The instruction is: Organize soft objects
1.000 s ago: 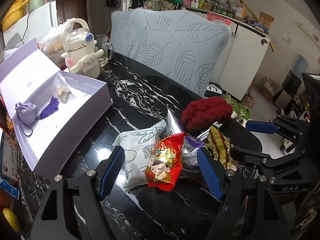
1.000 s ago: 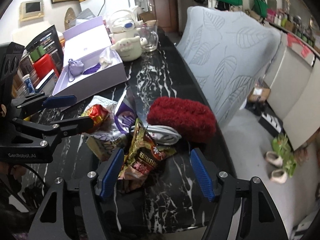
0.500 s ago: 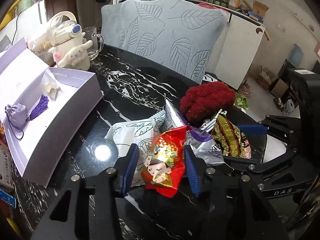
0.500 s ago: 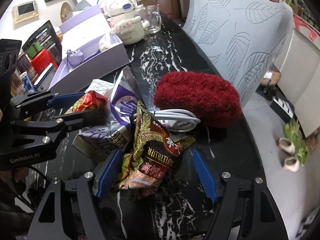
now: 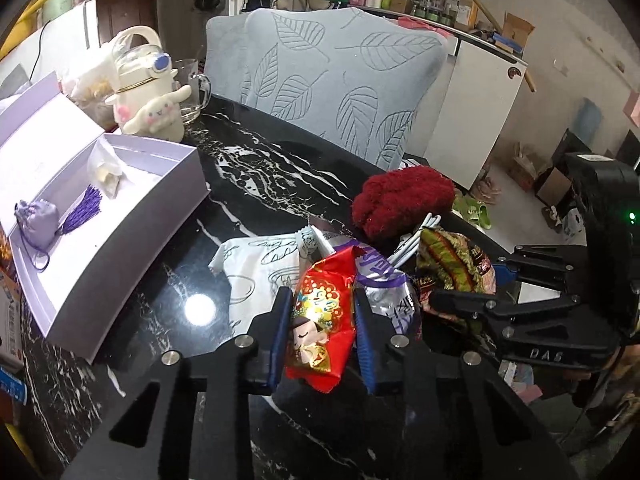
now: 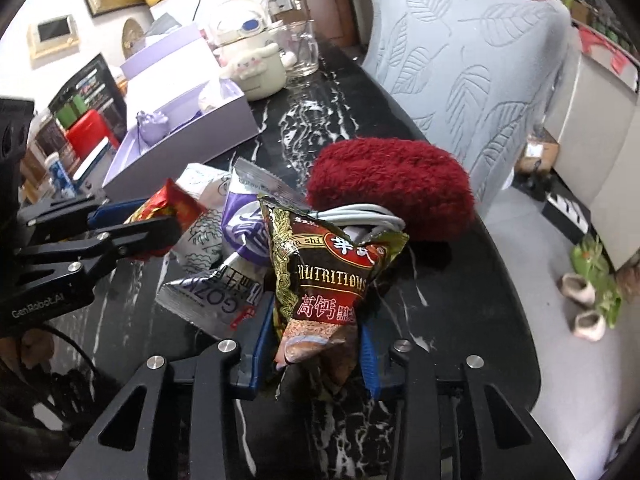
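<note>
While my left gripper pinches the red packet and my right gripper the brown sachet, the silver pouch wedged beside my fingers may drag along.

I'm closing my left gripper onto the red packet and my right gripper onto the brown snack bag, both previously wide apart.

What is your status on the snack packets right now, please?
Left gripper shut on red packet. Right gripper shut on dark nutrition packet. White cable and silver packet crowd the pile.
</note>
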Demonstrator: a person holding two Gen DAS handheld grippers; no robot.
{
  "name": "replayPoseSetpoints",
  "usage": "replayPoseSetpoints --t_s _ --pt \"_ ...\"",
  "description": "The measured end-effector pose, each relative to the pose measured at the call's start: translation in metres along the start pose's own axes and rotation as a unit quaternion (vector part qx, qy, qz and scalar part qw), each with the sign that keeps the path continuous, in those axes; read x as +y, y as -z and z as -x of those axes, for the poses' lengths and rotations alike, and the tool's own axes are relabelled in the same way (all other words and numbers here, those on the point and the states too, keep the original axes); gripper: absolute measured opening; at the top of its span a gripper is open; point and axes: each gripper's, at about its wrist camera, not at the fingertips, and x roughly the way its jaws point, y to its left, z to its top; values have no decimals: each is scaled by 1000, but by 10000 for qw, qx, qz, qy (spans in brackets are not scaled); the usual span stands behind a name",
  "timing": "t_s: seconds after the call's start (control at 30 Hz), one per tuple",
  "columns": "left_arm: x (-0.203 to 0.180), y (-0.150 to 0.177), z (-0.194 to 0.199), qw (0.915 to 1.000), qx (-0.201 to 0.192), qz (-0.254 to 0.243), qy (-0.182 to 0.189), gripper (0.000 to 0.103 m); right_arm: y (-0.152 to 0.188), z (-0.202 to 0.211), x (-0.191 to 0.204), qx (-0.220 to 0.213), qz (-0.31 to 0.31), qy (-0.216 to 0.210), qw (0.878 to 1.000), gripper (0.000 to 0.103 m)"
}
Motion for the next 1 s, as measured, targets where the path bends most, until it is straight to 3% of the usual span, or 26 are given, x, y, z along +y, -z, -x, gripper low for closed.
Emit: replayPoseSetpoints --t_s 0.33,1.0 --pt "0 12 15 9998 -21 152 112 29 6 22 9 -190 5 -151 9997 36" --pt "-2 42 61 9984 -352 405 -156 29 22 40 62 -291 632 -584 9959 36"
